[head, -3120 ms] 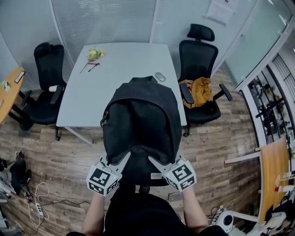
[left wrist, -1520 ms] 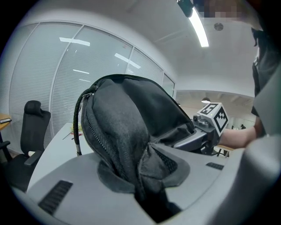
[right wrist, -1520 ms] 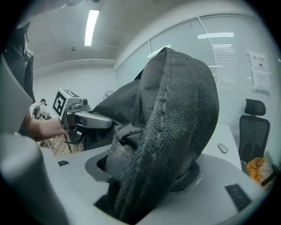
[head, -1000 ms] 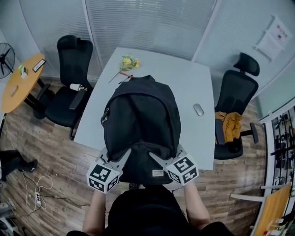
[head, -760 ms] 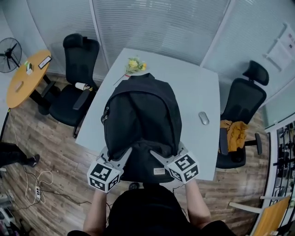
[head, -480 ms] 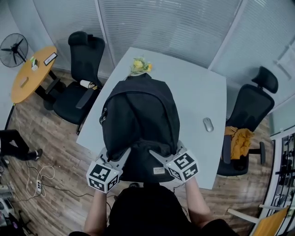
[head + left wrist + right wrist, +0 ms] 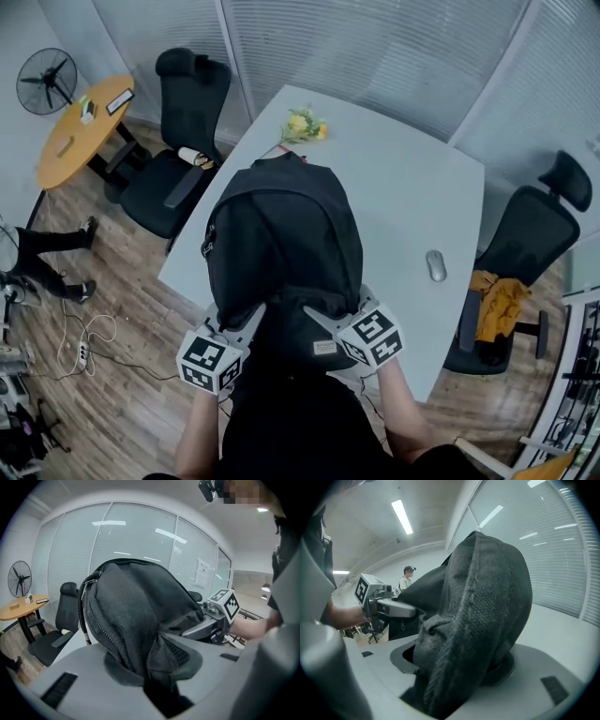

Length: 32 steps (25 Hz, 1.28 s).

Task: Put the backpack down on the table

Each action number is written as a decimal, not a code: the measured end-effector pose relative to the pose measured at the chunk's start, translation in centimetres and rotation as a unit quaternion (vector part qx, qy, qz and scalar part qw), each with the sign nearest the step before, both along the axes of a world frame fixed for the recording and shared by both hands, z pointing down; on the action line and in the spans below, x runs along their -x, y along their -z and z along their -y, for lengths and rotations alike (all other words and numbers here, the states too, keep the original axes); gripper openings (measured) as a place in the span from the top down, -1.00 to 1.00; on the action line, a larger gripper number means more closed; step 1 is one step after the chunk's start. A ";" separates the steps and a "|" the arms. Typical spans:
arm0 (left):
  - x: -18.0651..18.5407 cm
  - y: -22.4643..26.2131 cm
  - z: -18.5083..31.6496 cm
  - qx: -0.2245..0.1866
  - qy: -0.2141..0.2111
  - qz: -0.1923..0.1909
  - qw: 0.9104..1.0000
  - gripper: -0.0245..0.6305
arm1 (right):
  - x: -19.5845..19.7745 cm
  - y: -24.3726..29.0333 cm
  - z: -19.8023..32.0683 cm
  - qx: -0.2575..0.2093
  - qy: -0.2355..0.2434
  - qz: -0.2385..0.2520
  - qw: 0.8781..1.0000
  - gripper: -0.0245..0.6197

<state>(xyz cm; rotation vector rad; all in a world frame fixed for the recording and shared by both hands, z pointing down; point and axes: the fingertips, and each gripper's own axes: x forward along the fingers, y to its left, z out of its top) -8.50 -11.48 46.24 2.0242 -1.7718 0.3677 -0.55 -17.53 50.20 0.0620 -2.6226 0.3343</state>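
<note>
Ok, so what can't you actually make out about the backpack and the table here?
Head view: whether the backpack rests on the table; its own bulk hides the underside.
Left gripper view: which part is pinched; fabric folds fill the jaws.
Right gripper view: the far person; too small for detail.

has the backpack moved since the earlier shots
Yes. The backpack has travelled further over the table: its top now sits right by the yellow flowers, which earlier lay well off to its left.
</note>
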 end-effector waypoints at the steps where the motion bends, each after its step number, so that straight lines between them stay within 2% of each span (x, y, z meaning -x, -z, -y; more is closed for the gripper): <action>1: 0.1 -0.1 0.0 0.002 0.003 0.001 1.000 0.63 | 0.1 -0.2 0.0 0.003 0.003 0.000 1.000 0.02; 11: 1.8 -1.4 0.1 0.023 0.018 -0.020 0.999 0.64 | 1.9 -1.4 0.3 0.024 0.016 -0.021 0.999 0.01; 22: 4.8 -4.3 1.7 0.053 -0.004 -0.058 0.997 0.64 | 4.3 -4.2 1.4 0.060 -0.008 -0.060 0.996 0.01; 32: 9.1 -6.2 4.2 0.072 -0.019 -0.090 0.993 0.64 | 8.1 -6.0 3.4 0.079 -0.024 -0.091 0.992 0.01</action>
